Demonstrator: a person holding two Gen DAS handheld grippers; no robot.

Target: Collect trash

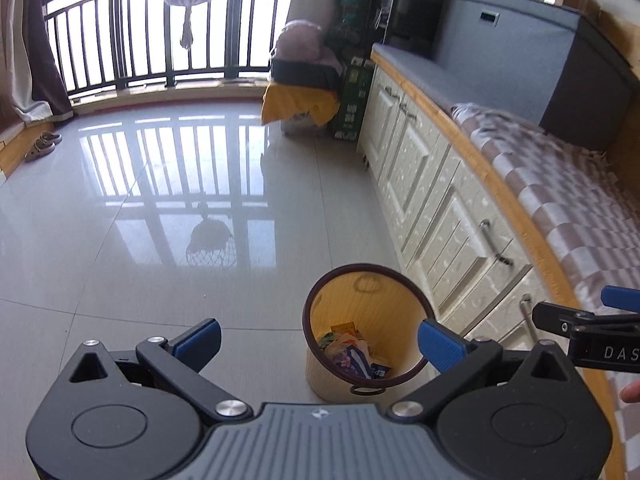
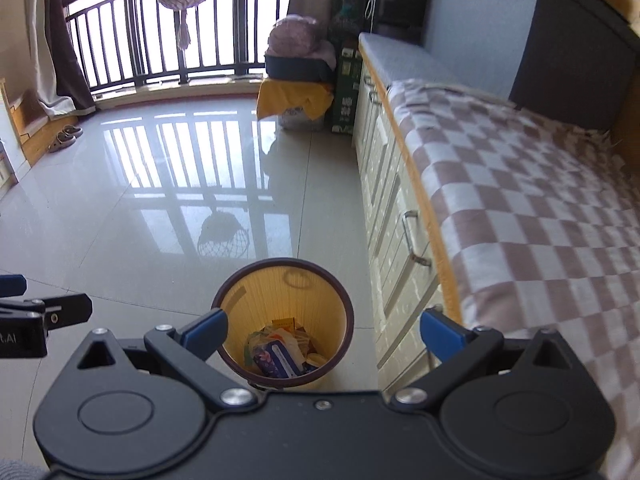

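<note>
Both the left gripper (image 1: 320, 340) and right gripper (image 2: 323, 330) hover wide open, empty, above the bin (image 2: 344, 300), which holds what look like wrappers (image 2: 280, 354).

A glossy grey tiled floor (image 1: 168, 208) is seen, with window railings mirrored in it. A round yellow waste bin (image 2: 344, 320) with a dark rim is set on the floor near its right edge, just beside the white cabinets; wrappers (image 2: 280, 352) are piled in its bottom. A pair of shoes (image 1: 42, 146) is placed at the far left edge. A yellow-draped stack (image 1: 298, 106) and a green box (image 1: 352, 104) are stood at the far right corner.
</note>
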